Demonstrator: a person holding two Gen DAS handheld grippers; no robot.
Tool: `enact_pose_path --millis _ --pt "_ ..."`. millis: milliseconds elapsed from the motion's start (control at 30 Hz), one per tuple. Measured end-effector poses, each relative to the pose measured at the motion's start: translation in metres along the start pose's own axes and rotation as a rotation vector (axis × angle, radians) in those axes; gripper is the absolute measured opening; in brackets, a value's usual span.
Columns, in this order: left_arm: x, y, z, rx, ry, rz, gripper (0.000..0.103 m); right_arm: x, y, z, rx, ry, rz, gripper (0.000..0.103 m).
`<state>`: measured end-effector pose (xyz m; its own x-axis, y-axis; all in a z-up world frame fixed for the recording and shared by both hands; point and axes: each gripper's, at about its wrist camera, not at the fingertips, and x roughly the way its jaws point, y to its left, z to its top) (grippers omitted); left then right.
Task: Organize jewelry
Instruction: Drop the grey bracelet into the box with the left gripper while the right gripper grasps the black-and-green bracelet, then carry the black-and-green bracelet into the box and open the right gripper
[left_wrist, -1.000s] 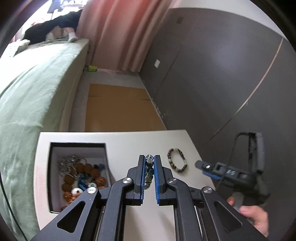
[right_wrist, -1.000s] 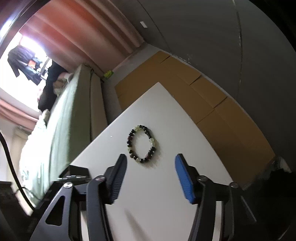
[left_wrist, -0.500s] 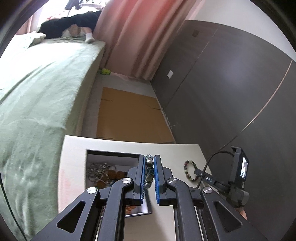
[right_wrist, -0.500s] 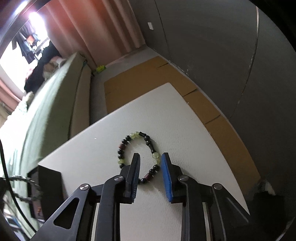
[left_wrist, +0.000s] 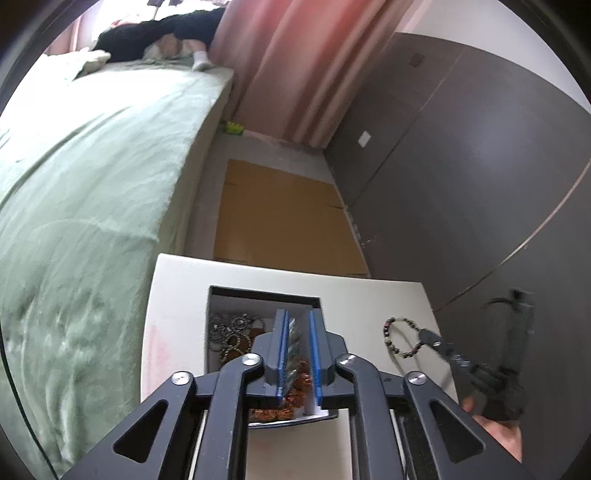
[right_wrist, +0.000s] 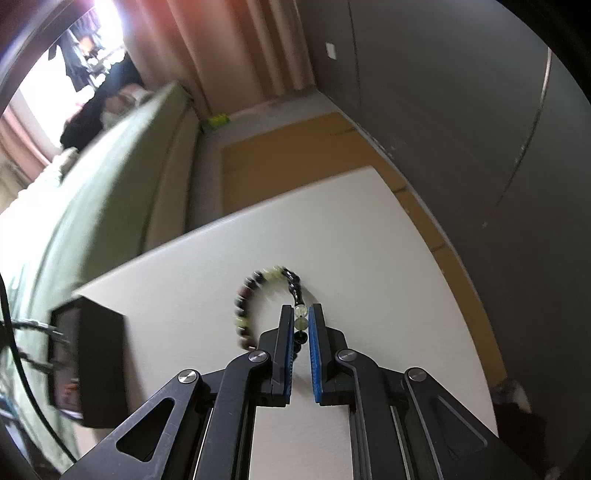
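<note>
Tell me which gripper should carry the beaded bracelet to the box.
Right. The right gripper is closing on the beaded bracelet on the white table, beads between its fingers. The left gripper, opening, is over the box.

The left gripper (left_wrist: 297, 332), earlier over bare table beside the black box (left_wrist: 264, 295), now hangs over it, jaws opening around a blurred bead strand. The right gripper (right_wrist: 303, 325), earlier wide apart, closes on the bracelet (right_wrist: 258, 291) right of the box.

Soft window daylight, fisheye-warped edges, motion blur in right view.
</note>
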<state>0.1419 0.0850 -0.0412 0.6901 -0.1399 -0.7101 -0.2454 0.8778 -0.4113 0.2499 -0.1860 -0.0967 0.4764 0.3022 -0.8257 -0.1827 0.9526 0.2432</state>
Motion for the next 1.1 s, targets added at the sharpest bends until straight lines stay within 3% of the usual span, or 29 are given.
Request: enact_pose_path --millis 100,167,267,400,733,1100 --pt "-0.004 0.01 0.001 -0.044 -0.021 0.002 0.059 -0.018 0.006 0.002 0.008 -0.04 0.07 0.009" --pt "-0.014 0.014 0.002 -0.056 -0.065 0.004 0.068 -0.029 0.013 0.002 0.006 -0.062 0.111 0.009" --pt "-0.02 0.02 0.004 -0.063 -0.078 -0.003 0.069 -0.036 0.02 0.002 0.032 -0.058 0.219 0.009" --pt "-0.024 0.032 0.006 -0.089 -0.081 -0.005 0.069 -0.046 0.033 -0.005 0.023 -0.065 0.282 0.009" --pt "-0.043 0.06 0.014 -0.145 -0.124 0.026 0.069 -0.066 0.079 -0.007 -0.061 -0.119 0.376 0.009" --pt "-0.061 0.083 0.018 -0.201 -0.172 0.008 0.069 -0.053 0.137 -0.021 -0.125 -0.084 0.529 0.009"
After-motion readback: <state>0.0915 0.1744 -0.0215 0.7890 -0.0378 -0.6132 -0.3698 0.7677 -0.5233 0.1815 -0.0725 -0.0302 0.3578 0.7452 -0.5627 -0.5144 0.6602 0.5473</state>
